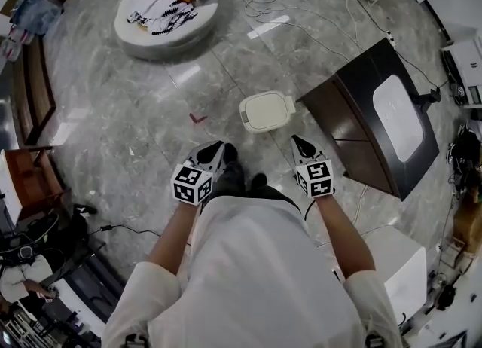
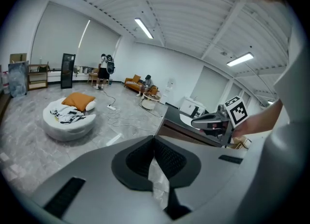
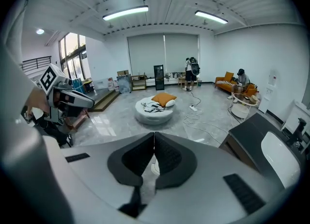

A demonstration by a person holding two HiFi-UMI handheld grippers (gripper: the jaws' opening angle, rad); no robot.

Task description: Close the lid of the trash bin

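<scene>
Left tongs (image 1: 217,147): together, empty.
Trash bin (image 1: 248,115): on floor just ahead, between both tongs; lid (image 1: 269,109) appears down.
Handling: probably light, stiff, smooth plastic; best pressed on lid's flat top.
Right tongs (image 1: 300,143): together, empty.

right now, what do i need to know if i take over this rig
Left hand-held gripper: shut, empty.
Right hand-held gripper: shut, empty.
Cream rounded-square plastic trash bin: on the grey marble floor, just ahead of both grippers, touched by neither.
Done: its lid looks flat down, closed, in the head view.
Left: nothing apparent; check that it sits flush.
</scene>
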